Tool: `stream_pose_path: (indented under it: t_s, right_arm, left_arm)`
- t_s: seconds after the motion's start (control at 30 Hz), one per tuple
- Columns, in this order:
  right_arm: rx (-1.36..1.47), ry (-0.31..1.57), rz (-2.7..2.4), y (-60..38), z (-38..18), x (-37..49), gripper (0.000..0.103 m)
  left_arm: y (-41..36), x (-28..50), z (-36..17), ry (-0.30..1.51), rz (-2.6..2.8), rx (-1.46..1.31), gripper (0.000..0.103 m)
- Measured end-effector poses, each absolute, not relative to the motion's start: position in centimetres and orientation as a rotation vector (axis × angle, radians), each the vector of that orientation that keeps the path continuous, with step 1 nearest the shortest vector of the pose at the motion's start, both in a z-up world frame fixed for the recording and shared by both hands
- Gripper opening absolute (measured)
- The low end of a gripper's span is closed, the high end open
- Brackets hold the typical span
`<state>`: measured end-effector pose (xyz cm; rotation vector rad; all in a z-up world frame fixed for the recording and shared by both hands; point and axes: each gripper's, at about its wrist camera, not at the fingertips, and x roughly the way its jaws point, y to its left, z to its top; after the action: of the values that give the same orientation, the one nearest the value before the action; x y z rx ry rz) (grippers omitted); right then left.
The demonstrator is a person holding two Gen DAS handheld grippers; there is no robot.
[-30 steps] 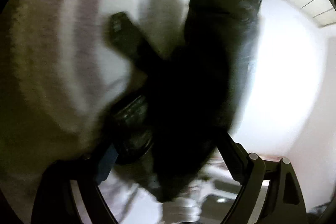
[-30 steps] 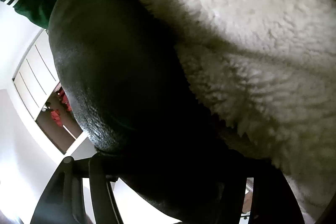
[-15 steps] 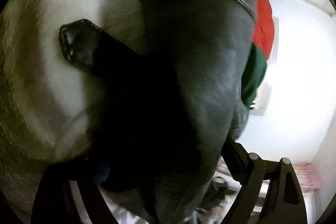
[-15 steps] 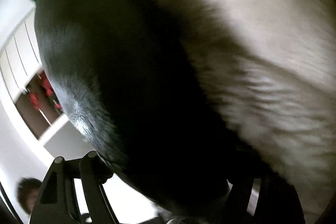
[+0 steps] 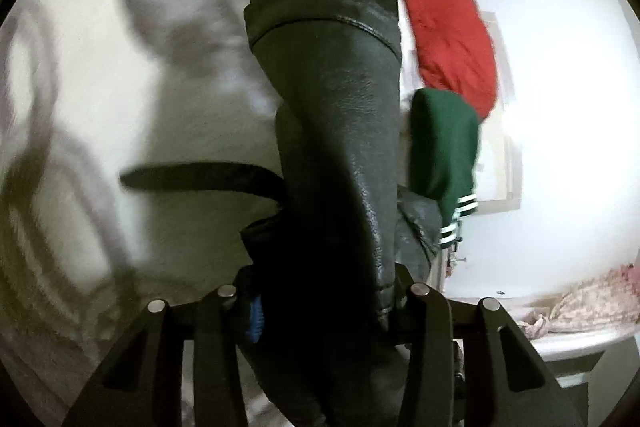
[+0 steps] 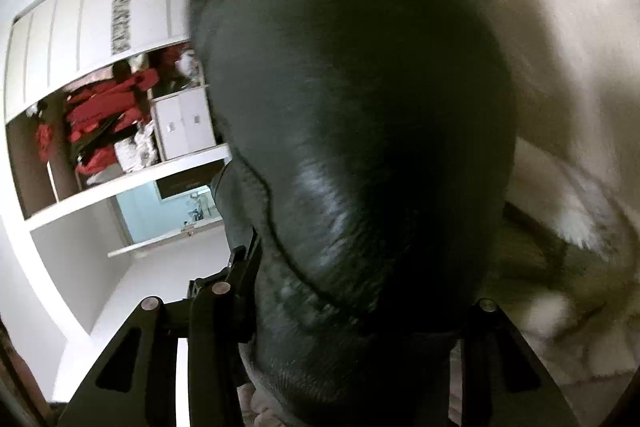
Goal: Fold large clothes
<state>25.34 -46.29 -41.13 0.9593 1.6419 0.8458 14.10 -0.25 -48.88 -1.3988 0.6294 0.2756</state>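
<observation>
A black leather jacket (image 5: 340,131) fills the middle of the left wrist view; its cuffed sleeve points up and a black strap (image 5: 200,177) sticks out to the left. My left gripper (image 5: 324,303) is shut on the jacket's leather. In the right wrist view the same jacket (image 6: 360,115) bulges close to the lens, and my right gripper (image 6: 352,311) is shut on it. The fingertips of both grippers are hidden in the leather. White fleece lining (image 6: 568,75) lies to the right of the jacket.
A red garment (image 5: 448,39) and a green garment with white-striped cuff (image 5: 444,151) lie beyond the jacket on a white fluffy surface (image 5: 100,99). An open wardrobe with red clothes (image 6: 104,119) and white walls stand behind. A patterned cloth (image 5: 580,303) lies at lower right.
Both grippers have swung with the jacket held between them: the sleeve now stands upright in the left view, and the red and green garments and the wardrobe have come into view.
</observation>
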Motion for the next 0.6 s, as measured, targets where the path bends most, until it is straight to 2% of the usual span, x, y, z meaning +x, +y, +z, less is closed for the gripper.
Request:
stream_pose_path:
  t_s: [0.37,0.6]
  right_arm:
    - [0.935,1.456,0.928,-47.6,-22.8,43.0,0.045]
    - [0.89,1.321,1.0,-47.4,-10.3,59.0,0.045]
  left_arm:
    - [2.2,25.8,-40.6,0.515,0.138,-1.323,0.04]
    - [5.1,34.4,-33.9,0.401,0.034,-1.278,0.039]
